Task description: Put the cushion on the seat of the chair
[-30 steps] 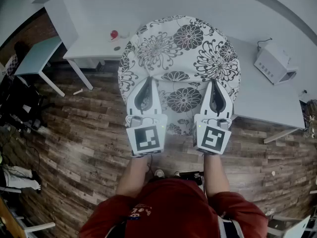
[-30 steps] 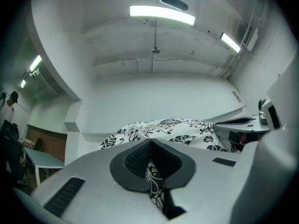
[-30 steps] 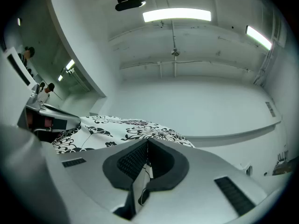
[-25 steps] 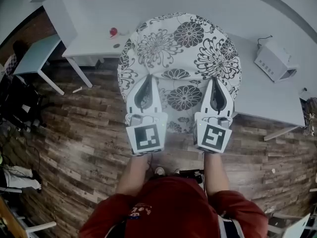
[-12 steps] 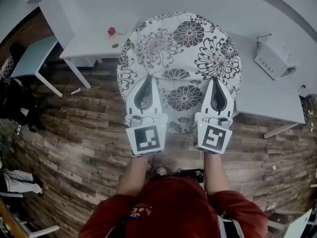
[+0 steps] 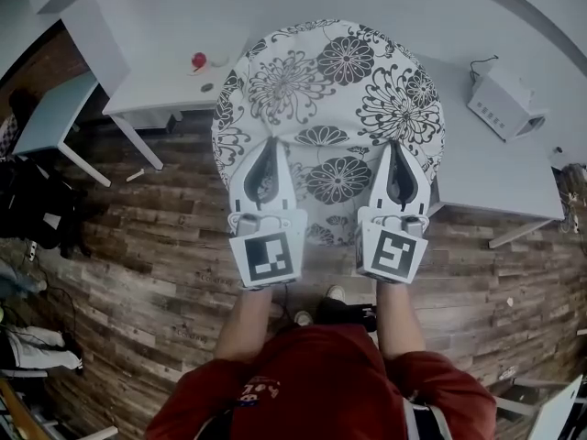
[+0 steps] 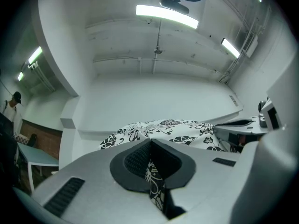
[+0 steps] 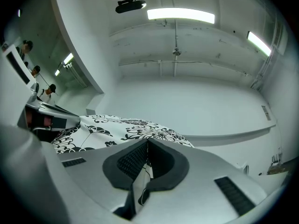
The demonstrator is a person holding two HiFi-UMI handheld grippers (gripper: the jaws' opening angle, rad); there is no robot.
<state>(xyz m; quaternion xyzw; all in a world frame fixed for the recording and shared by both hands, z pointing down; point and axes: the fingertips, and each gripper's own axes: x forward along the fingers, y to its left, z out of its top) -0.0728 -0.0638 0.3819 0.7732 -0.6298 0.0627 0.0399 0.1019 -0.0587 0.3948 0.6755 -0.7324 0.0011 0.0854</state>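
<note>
The round floral cushion [image 6: 330, 108] is hanging in the air above the wood floor [image 6: 147, 246] and white tables [image 6: 495, 177], its near edge being pinched by the left gripper [image 6: 265, 168] and right gripper [image 6: 397, 168], jaws closed on fabric.

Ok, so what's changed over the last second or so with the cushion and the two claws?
Little has moved. The flower-print cushion has edged slightly up the head view. The white desks and wood floor behind it have slid a little left, so the person seems to be shifting. A shoe now shows below. Unchanged: left claw and right claw both stay clamped on the cushion's near edge.
</note>
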